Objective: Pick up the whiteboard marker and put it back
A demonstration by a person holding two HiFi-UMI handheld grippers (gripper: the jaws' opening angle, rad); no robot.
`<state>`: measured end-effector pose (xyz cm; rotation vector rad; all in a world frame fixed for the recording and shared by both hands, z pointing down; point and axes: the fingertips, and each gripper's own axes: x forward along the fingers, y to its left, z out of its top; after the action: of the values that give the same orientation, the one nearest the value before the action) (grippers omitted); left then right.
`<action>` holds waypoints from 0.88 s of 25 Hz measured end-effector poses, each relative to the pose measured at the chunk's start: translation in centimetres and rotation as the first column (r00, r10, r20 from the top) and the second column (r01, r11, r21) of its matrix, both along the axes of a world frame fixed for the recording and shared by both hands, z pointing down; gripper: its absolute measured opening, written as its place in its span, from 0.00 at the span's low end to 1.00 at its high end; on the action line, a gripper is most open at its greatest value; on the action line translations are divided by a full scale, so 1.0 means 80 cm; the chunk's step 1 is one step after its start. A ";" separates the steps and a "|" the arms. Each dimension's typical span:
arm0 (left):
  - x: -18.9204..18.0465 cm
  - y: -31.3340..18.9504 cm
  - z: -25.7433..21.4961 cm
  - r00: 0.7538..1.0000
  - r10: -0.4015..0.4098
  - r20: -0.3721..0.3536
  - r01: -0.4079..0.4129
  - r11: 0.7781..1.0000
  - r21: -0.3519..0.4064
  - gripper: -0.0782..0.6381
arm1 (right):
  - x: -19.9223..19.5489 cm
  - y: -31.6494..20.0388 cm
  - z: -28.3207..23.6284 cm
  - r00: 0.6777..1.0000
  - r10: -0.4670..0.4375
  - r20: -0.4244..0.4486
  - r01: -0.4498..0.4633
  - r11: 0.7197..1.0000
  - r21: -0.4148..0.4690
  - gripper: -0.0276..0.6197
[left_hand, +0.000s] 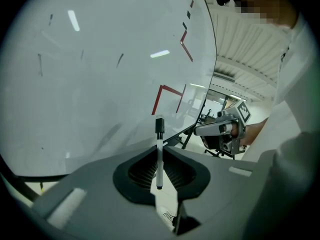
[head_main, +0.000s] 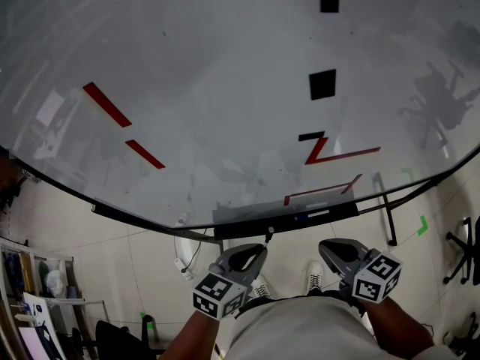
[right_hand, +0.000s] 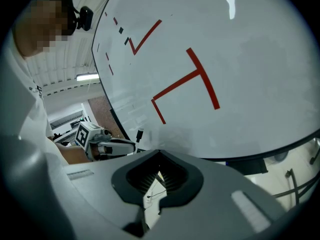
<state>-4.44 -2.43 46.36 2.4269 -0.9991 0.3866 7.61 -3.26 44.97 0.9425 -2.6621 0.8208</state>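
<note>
Left gripper (head_main: 251, 255): your jaws are clamped on 1 whiteboard marker (left_hand: 159, 154), black cap at its far end | Right gripper (head_main: 335, 252): your jaws are together, holding nothing | Both grippers sit near you, below the whiteboard (head_main: 225, 88).

L gripper (head_main: 257, 249) / R gripper (head_main: 328, 247): grey, black-lined jaws, b/w tag cubes (head_main: 220, 295) | shirt (head_main: 300, 328): light, maybe white
</note>
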 end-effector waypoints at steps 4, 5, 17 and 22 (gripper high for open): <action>0.003 0.003 -0.001 1.000 -0.001 -0.025 0.001 1.000 -0.011 0.18 | -0.002 -0.001 0.002 1.000 -0.006 -0.001 0.006 1.000 -0.004 0.05; 0.004 0.004 -0.002 0.999 -0.001 -0.033 0.001 1.000 -0.016 0.18 | -0.003 0.000 0.002 1.000 -0.009 -0.003 0.009 1.000 -0.004 0.05; 0.013 0.019 -0.030 0.955 -0.029 -0.296 -0.002 0.995 -0.103 0.18 | -0.012 0.000 -0.017 0.994 -0.005 0.107 0.009 0.999 -0.038 0.05; 0.008 0.024 -0.050 0.953 -0.001 -0.302 -0.015 0.999 -0.051 0.18 | -0.009 0.000 -0.010 0.995 0.002 0.099 0.003 0.999 -0.049 0.05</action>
<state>-3.81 -0.48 42.33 2.3506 -0.8351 0.0385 6.86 -3.27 44.21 0.9122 -2.7111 0.9519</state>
